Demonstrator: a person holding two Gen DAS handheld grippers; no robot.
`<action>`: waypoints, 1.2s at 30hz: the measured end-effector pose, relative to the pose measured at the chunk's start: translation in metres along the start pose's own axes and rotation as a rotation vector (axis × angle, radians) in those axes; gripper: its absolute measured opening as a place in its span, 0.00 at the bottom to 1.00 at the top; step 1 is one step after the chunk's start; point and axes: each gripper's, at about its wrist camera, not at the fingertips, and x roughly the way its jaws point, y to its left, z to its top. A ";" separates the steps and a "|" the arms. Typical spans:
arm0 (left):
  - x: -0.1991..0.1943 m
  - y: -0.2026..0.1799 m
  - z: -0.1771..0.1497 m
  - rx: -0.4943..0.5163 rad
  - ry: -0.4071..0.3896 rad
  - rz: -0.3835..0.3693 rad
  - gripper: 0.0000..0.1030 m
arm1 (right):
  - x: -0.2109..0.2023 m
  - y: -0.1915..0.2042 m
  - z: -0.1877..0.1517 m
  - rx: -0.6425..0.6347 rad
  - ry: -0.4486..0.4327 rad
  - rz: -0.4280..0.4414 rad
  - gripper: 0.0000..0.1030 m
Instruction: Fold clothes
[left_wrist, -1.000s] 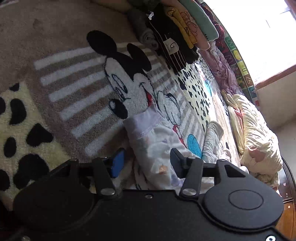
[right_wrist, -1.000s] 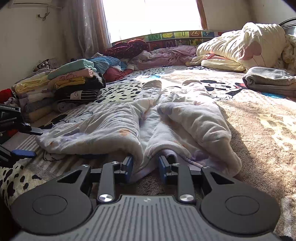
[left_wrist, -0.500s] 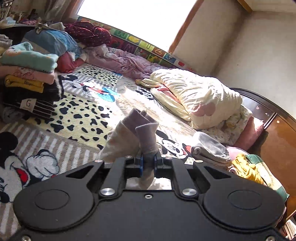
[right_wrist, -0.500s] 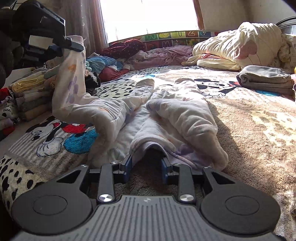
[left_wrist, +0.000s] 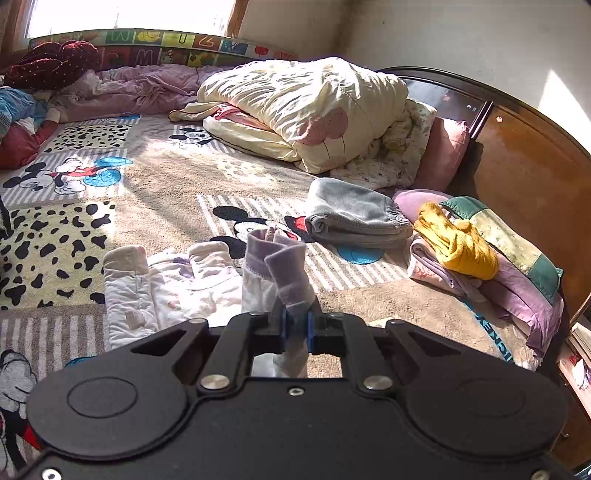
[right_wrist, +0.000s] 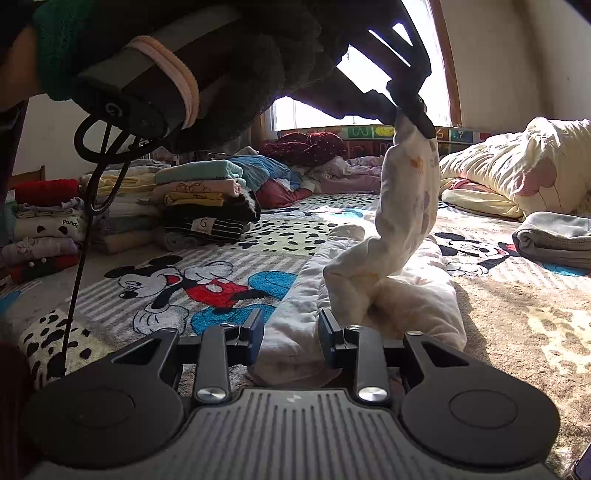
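- Since a second ago the left gripper has closed on the lilac cuff of the white printed garment and carried that sleeve up off the Mickey Mouse blanket; half a second ago the sleeve hung to the left of the garment, and it now hangs over the garment's middle.
- Left gripper's blue pads are pressed together with the cuff pinched between them; the cuff stands up past the fingertips.
- From the right wrist view, the lifted sleeve droops from the left gripper's tips down to the garment body.
- Right gripper sits low at the garment's near edge, its fingers spread apart, with a fold of the white cloth lying between them but not pinched.
- Most of the garment lies in a long bundle on the blanket.
- Left of the garment stands a stack of folded clothes.
- Right of the garment lies a folded grey item; beyond it, a heaped cream quilt.
- A gloved hand holding the left gripper fills the upper left of the right wrist view.
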 end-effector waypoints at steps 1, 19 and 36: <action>-0.001 0.004 0.001 -0.006 -0.003 0.004 0.07 | 0.003 0.001 0.001 -0.007 0.003 0.010 0.32; -0.004 0.066 0.030 0.161 -0.030 -0.022 0.07 | 0.020 0.016 -0.004 -0.075 0.136 0.067 0.36; 0.101 0.128 0.001 0.310 0.079 0.160 0.07 | 0.063 0.031 -0.002 -0.161 0.229 0.068 0.42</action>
